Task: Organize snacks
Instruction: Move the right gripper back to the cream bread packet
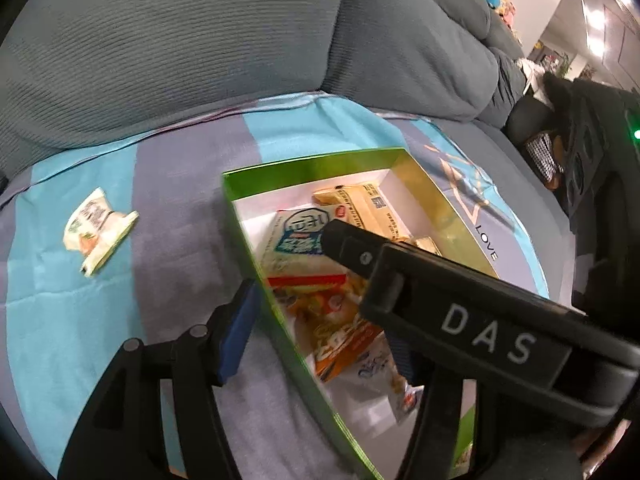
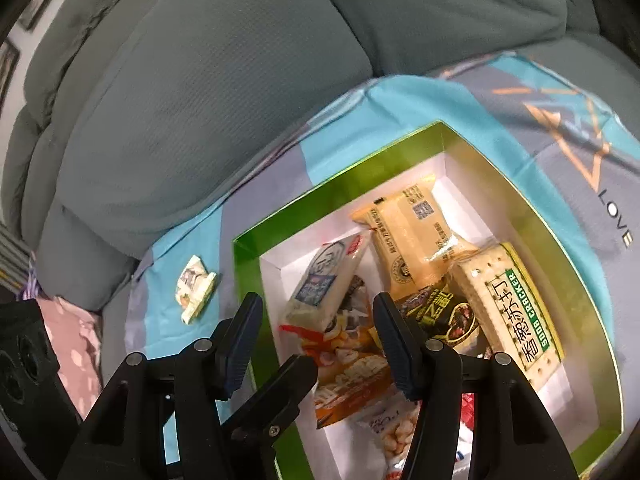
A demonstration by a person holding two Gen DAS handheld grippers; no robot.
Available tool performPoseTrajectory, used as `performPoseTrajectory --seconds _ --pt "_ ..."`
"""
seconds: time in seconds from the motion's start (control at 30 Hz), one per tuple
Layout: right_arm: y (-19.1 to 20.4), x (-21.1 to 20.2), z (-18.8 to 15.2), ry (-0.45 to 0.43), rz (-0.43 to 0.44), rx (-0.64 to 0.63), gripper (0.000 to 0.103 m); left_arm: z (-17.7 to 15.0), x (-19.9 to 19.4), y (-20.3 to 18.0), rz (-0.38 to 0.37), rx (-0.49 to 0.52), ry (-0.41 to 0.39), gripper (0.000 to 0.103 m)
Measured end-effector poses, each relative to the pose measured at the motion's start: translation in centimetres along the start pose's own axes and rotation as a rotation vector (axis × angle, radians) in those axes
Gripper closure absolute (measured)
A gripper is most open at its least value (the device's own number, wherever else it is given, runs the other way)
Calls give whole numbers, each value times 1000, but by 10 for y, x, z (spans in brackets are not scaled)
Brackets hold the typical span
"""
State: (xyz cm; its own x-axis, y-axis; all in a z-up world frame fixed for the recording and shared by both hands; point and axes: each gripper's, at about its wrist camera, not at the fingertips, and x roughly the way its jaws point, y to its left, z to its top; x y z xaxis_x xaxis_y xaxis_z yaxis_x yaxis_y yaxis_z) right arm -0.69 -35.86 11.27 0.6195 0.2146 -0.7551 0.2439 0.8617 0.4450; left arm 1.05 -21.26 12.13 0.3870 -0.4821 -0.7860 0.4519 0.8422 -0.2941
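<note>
Green box [image 1: 240, 224]: near corner cut off by the bottom edge in both views. Right gripper [image 1: 400, 264] hides the box's right side in the left wrist view. Orange packet [image 2: 352, 376] partly hidden behind the gripper fingers [image 2: 394, 344]. Print on the small packet [image 1: 94, 228] near the cloth's left edge is unreadable.

Soft indoor light, fisheye-warped, slightly blurred.

Green box [image 1: 236, 184] of snack packets [image 1: 296, 240]; 1 packet [image 1: 98, 230] outside.
</note>
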Motion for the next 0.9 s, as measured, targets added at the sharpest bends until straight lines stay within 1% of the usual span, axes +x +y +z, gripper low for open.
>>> performPoseTrajectory --seconds 0.03,0.1,0.2,0.3,0.4,0.5,0.57,0.63,0.7,0.8,0.9 --pt "4 -1 -2 -3 -4 -14 42 -2 -6 5 -5 -10 -10 41" --pt "9 -3 -4 -8 -10 -34 42 -6 -17 14 -10 -27 -28 36" --pt "20 -4 -7 -20 -25 -68 42 -13 -36 32 6 -57 -62 30" --pt "31 -5 -10 -29 -33 -101 38 -22 -53 54 29 -91 -87 20" --pt "43 -7 -16 -39 -38 -137 33 -34 -65 79 74 -126 -95 17" --pt "60 -6 -25 -32 -75 -192 32 -47 -73 107 126 -190 -88 16" --pt "74 -4 -32 -24 -76 -242 31 -57 -77 125 138 -225 -89 16" --pt "85 -1 -37 -17 -70 -280 26 -65 -78 145 158 -261 -92 16" --pt "99 5 -46 -6 -70 -326 26 -71 -78 161 172 -295 -98 16" --pt "115 18 -58 29 -73 -391 26 -77 -76 184 174 -356 -94 14" --pt "130 32 -67 55 -72 -427 26 -81 -70 201 136 -390 -82 13"
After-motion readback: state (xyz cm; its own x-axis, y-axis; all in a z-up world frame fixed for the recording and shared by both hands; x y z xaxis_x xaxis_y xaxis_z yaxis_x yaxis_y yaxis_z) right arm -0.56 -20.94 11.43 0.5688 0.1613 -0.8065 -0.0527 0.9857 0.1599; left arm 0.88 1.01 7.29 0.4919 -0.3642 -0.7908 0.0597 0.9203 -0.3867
